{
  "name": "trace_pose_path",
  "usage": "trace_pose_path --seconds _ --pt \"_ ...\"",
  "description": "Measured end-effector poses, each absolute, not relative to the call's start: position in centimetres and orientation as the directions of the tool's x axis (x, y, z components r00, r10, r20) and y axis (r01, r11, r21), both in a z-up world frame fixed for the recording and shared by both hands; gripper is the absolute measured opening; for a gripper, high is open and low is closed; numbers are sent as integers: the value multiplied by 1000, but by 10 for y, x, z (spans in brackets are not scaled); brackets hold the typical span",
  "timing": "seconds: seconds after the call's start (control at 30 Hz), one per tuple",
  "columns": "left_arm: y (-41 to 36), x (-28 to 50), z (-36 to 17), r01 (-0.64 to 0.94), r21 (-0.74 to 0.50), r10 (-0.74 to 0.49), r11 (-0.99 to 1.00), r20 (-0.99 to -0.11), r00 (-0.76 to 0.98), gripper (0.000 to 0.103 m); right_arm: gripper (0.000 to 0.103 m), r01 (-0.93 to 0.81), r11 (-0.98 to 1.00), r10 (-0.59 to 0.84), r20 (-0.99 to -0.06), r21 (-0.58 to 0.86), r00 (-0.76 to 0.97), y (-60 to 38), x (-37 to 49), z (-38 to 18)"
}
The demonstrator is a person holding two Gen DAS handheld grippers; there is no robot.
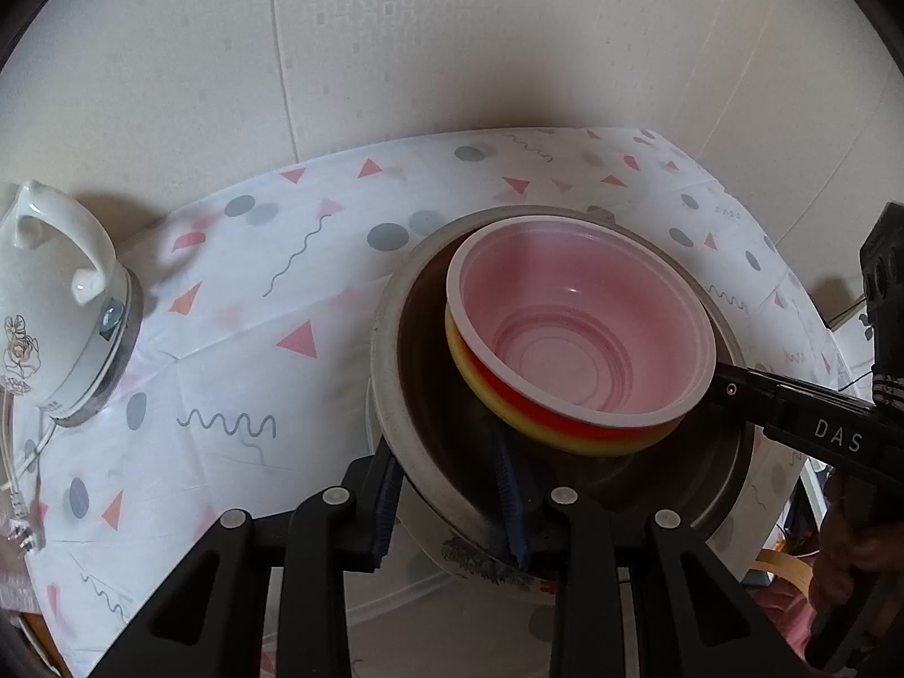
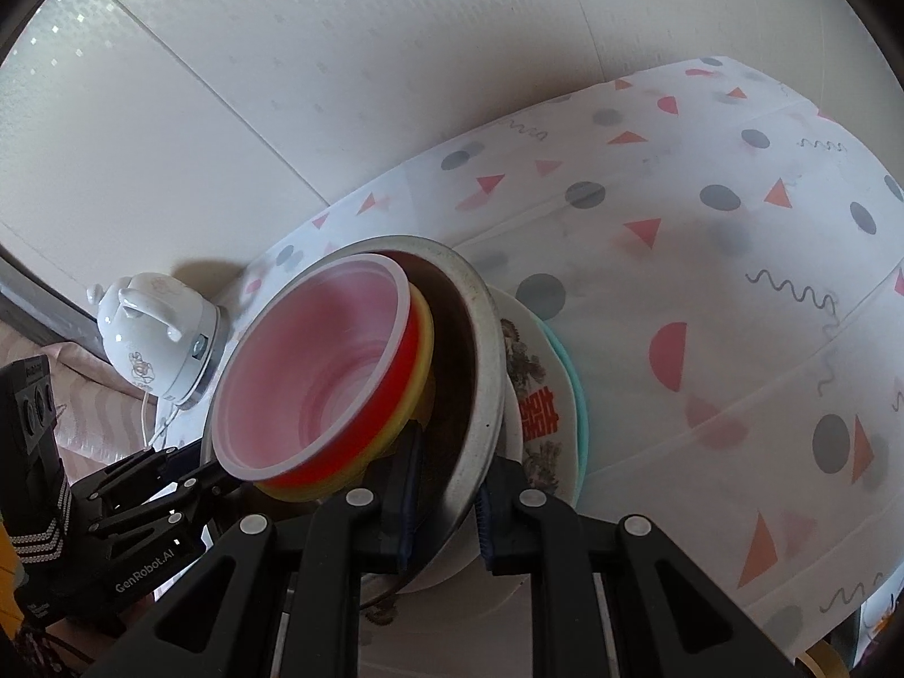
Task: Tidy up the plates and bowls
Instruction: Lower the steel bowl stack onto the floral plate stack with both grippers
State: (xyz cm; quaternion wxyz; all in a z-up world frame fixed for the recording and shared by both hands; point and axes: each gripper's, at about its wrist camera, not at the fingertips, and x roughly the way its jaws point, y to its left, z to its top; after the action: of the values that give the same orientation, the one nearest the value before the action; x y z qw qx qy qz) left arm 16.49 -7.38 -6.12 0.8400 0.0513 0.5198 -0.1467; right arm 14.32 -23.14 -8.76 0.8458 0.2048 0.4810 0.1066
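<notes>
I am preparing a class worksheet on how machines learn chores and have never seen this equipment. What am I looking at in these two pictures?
There is no robot here. A person holds a two-finger gripper in each hand, and each gripper carries a wide-angle camera looking along its fingers. One picture comes from the left gripper, the other from the right gripper, so each also shows the other gripper at its edge.

On a patterned tablecloth stands a white kettle. Both grippers are clamped on the rim of a metal bowl, one on each side. Inside it sits a stack of plastic bowls, pink on top, then red and yellow. Under the metal bowl are a decorated white dish and a teal plate.
</notes>
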Motion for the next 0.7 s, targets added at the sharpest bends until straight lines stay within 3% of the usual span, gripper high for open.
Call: trace_pose_path --seconds 0.7 --pt "-80 160 -75 306 -32 -158 951 -904 398 33 17 3 909 357 -779 418 515 -230 141 -97"
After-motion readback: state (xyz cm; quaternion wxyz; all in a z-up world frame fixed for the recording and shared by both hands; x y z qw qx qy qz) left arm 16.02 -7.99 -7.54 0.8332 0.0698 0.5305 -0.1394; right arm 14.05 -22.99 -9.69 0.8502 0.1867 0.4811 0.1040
